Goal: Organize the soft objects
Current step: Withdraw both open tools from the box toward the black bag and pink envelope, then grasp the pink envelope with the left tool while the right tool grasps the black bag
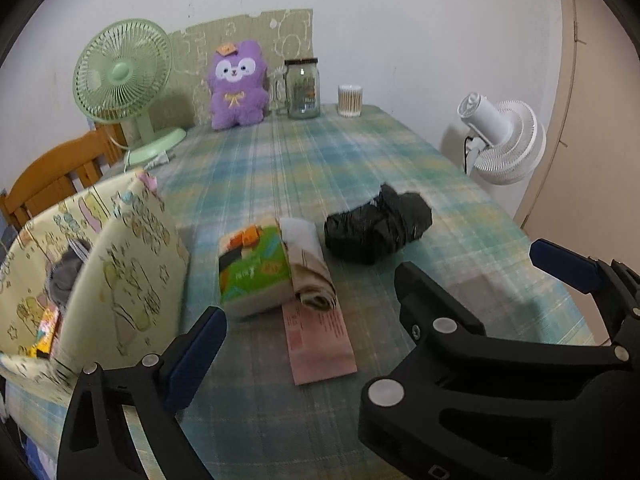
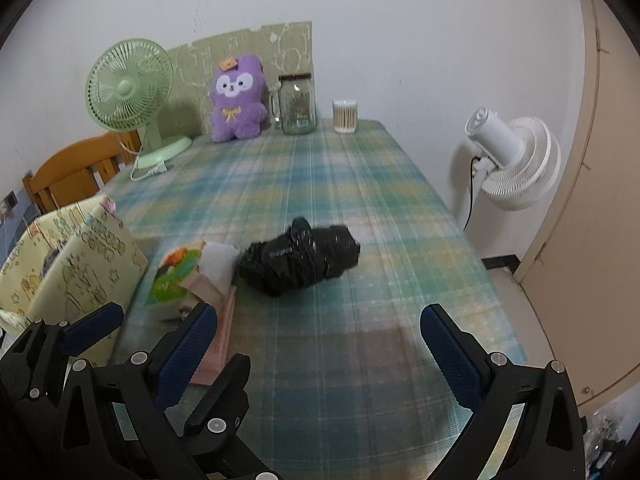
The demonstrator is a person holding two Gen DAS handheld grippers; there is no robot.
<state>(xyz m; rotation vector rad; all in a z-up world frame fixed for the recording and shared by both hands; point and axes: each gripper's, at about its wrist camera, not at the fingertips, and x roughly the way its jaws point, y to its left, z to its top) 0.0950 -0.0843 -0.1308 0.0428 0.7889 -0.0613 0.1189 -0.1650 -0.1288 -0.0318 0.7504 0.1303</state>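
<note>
Left wrist view.
Left gripper (image 1: 308,300): nearest item, low over the near edge of the table (image 1: 360,152); fingers spread wide, empty. Left finger has a blue pad; right finger shows as a black tip.
Right gripper (image 1: 576,266): enters from the right edge; one blue-padded finger visible, the other out of frame.
Pink paper slip (image 1: 320,340): flat on the plaid cloth between the left gripper's fingers, near edge.
Tissue pack (image 1: 252,268): green and orange print, just behind the slip.
Rolled cloth (image 1: 308,268): beige and white, touching the tissue pack's right side, its end over the slip.
Black bag bundle (image 1: 378,226): crumpled, shiny plastic, just right of the rolled cloth, mid-table.
Fabric bin (image 1: 120,256): pale yellow cartoon print, open top, left edge of the table; a grey item lies inside.
Purple plush (image 1: 238,84), green fan (image 1: 124,80), glass jar (image 1: 303,88), cotton swab tub (image 1: 350,100): along the far edge.
White fan (image 1: 504,140): standing off the table's right side.

Right wrist view.
Right gripper (image 2: 320,348): low at the near edge, blue-padded fingers parted wide, empty.
Left gripper (image 2: 96,322): at lower left, fingers parted, over the pink slip.
Black bag bundle (image 2: 300,260): mid-table, ahead of the right gripper, apart from it.
Tissue pack (image 2: 176,276) and rolled cloth (image 2: 216,272): blurred, left of the bundle.
Fabric bin (image 2: 80,268): left edge.
</note>
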